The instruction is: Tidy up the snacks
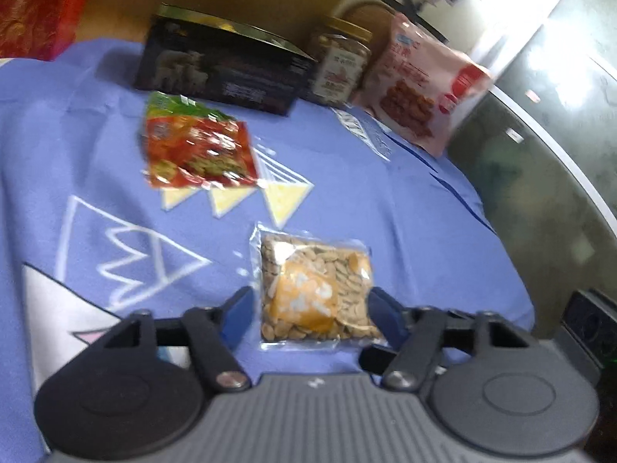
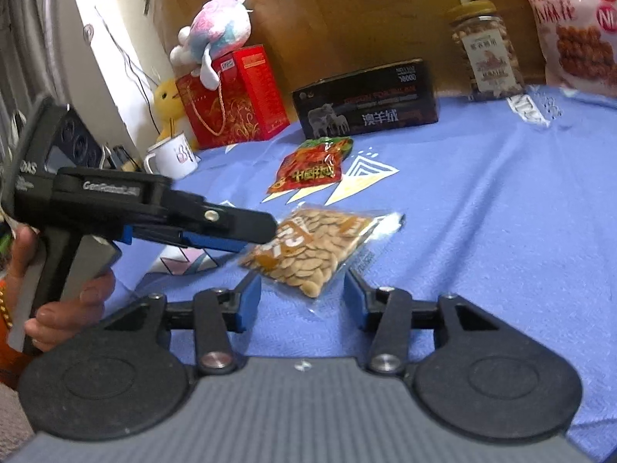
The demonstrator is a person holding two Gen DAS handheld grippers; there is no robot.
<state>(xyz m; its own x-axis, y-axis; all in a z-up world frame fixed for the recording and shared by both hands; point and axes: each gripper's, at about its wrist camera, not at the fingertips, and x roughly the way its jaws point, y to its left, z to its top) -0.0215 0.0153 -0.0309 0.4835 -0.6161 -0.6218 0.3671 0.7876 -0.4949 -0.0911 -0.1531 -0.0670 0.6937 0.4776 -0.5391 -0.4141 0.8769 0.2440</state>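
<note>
A clear packet of pale seeds [image 1: 312, 289] [image 2: 308, 243] with an orange label lies flat on the blue cloth [image 1: 385, 200] [image 2: 482, 212]. My left gripper [image 1: 308, 295] straddles it, blue pads close beside its two side edges, and I see no squeeze on it. In the right wrist view the left gripper [image 2: 266, 227] reaches in from the left over the packet's far end, held by a hand [image 2: 73, 308]. My right gripper [image 2: 300, 281] stands open, the packet's near corner just between its tips, untouched.
A red-green snack packet [image 1: 196, 146] [image 2: 312, 166] lies further back. Behind it stand a black box [image 1: 219, 69] [image 2: 366, 104], a nut jar [image 1: 339, 61] [image 2: 488, 50] and a pink bag [image 1: 416, 81] [image 2: 574, 27]. A red gift bag [image 2: 231, 96], plush toys [image 2: 219, 27] and a mug [image 2: 173, 156] sit far left.
</note>
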